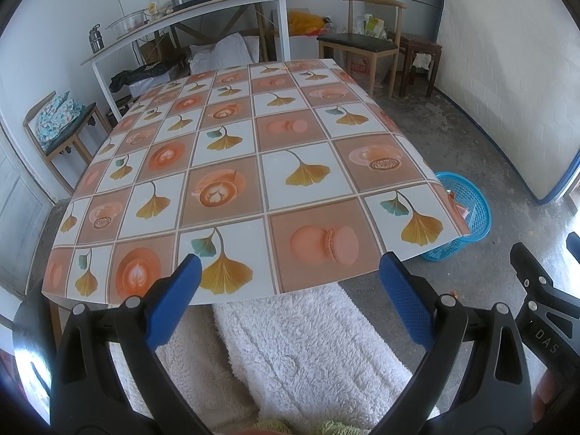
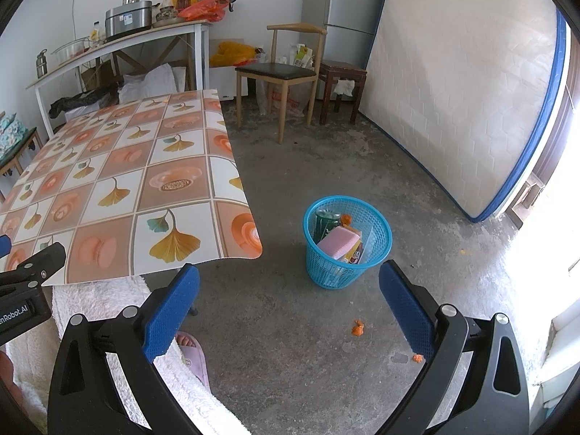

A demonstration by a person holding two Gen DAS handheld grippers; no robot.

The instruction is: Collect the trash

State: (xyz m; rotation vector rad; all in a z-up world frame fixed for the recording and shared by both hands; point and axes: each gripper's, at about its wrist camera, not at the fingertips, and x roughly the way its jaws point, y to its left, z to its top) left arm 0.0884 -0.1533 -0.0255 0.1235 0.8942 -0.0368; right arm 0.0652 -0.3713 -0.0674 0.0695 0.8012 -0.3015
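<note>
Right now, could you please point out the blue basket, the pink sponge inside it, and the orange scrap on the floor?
blue basket [image 2: 328,272], right wrist view, on its outer mesh wall.
pink sponge [image 2: 340,241], right wrist view, on its top face.
orange scrap [image 2: 357,328], right wrist view, on its middle.

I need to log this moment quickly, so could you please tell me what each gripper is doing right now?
Left gripper: open, holding nothing, aimed over the patterned tablecloth.
Right gripper: open, holding nothing, above the grey concrete floor.

One blue plastic mesh basket [image 2: 347,241] is seen on the floor; inside it are counted one green can [image 2: 325,222], one pink sponge block [image 2: 338,241]; two orange scraps [image 2: 357,327] are counted on the concrete; one patterned tablecloth-covered table [image 1: 232,166] is seen; two wooden chairs [image 1: 362,41] are counted.
</note>
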